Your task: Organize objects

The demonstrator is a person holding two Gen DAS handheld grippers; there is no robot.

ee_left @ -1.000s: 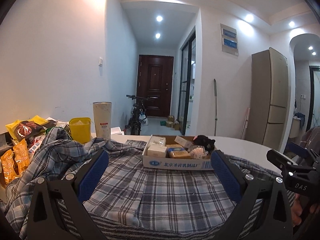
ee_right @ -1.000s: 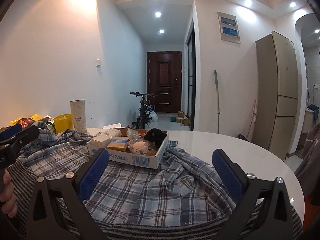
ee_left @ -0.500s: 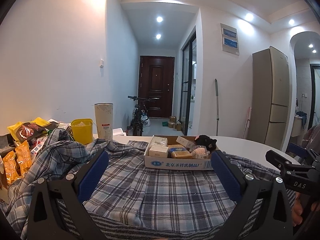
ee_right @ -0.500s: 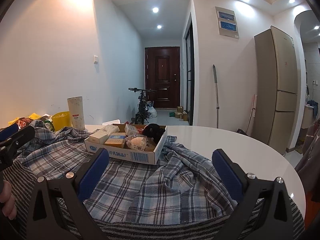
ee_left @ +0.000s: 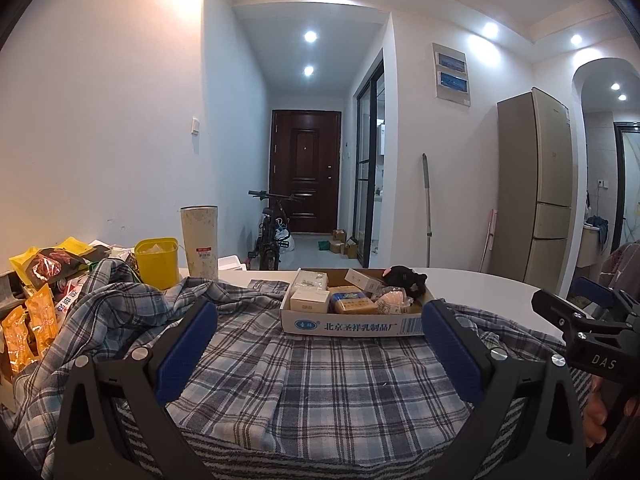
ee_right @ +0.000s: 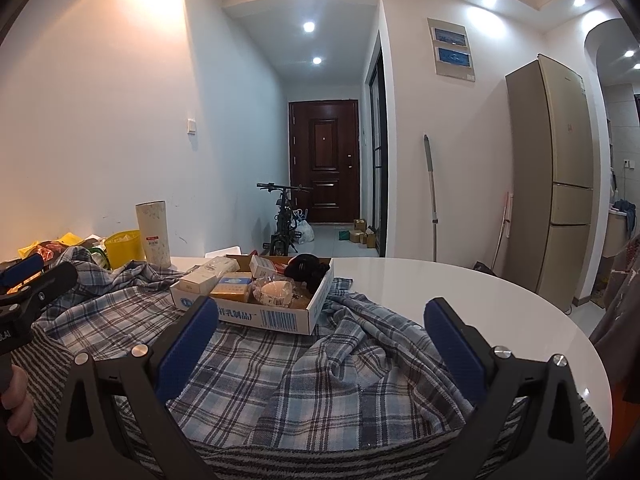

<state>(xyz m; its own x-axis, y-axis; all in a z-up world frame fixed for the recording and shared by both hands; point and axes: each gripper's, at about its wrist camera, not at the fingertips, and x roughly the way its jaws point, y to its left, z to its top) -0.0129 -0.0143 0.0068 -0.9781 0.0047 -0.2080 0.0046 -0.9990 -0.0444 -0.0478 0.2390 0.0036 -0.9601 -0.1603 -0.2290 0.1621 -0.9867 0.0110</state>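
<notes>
Looking across a white round desk [ee_right: 460,292], we see a plaid shirt [ee_left: 320,376] spread over most of the near side, rumpled at its edges and lying over a striped cloth [ee_right: 320,460] at the front rim. A shallow cardboard box [ee_left: 352,324] sits on top of the shirt, pinning it down, so the box probably has to move before the shirt can be folded. Inside are small cartons, a wrapped bun and a black fuzzy thing [ee_left: 404,278]. Off to the left stands the clutter: snack packets [ee_left: 32,320], a yellow tub [ee_left: 157,260], a tall cup [ee_left: 199,240]. Both tools hover low over the shirt, side by side, likely lining up on it. Left gripper [ee_left: 320,344]: fingers spread wide, holding nothing. Right gripper [ee_right: 320,340]: likewise released, nothing between the blue pads [ee_right: 188,344].
</notes>
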